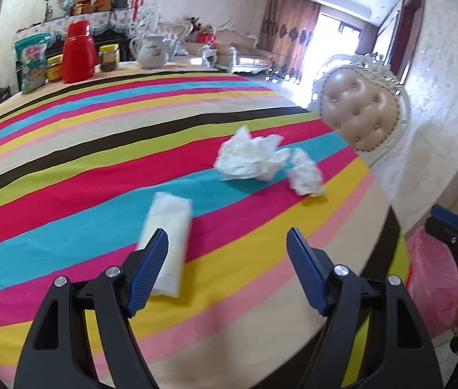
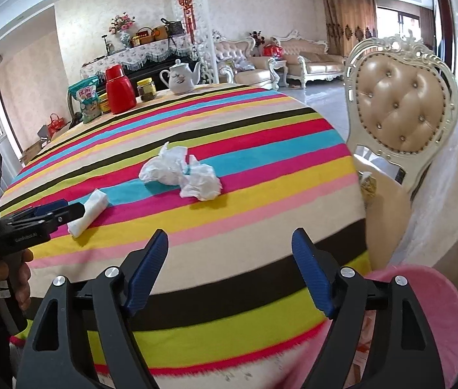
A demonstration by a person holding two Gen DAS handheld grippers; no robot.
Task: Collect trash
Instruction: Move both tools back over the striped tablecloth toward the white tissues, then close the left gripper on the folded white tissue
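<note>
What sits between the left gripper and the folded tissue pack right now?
Nothing visible. The left gripper is open over the striped tablecloth, with the folded tissue pack right at its left finger.

On my left tongs (image 1: 225, 243) I see two matte black arms, wide and flat, each with a long triangular cut-out. Every arm carries two round silver screws near its front end. The fingertips (image 1: 153, 269) are dark blue pads with fine ribbing, shaped like narrow wedges. My right tongs (image 2: 229, 246) look the same: black arms, silver screws, blue ribbed pads (image 2: 310, 275). In the right wrist view, the left tool body shows small white lettering on its black side, and below this lettering is a dark handle with my bare left hand (image 2: 5, 288) around it.
</note>
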